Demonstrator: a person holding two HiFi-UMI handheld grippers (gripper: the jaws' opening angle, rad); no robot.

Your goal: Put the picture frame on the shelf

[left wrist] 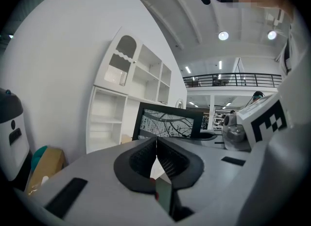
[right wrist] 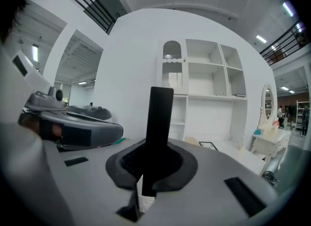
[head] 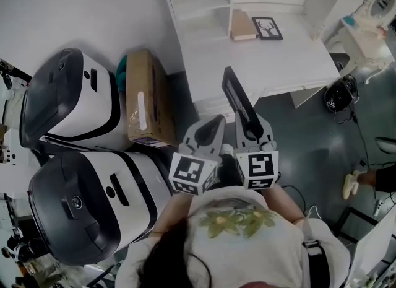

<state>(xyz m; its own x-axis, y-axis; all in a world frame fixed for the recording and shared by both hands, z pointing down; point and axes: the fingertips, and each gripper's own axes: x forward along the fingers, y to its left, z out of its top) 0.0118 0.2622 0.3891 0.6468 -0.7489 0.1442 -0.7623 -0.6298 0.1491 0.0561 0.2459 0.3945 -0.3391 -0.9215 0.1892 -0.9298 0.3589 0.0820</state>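
Observation:
A black picture frame stands edge-on in my right gripper, which is shut on its lower edge; in the right gripper view the picture frame rises straight up between the jaws. From the left gripper view the picture frame shows a black-and-white branch pattern. My left gripper is shut and holds nothing, just left of the right one. The white shelf unit stands ahead, its white shelf unit compartments visible in the right gripper view.
A small framed deer print and a tan book lie on the white desk top. Two large black-and-white machines and a cardboard box stand at left. A white vanity stands at right.

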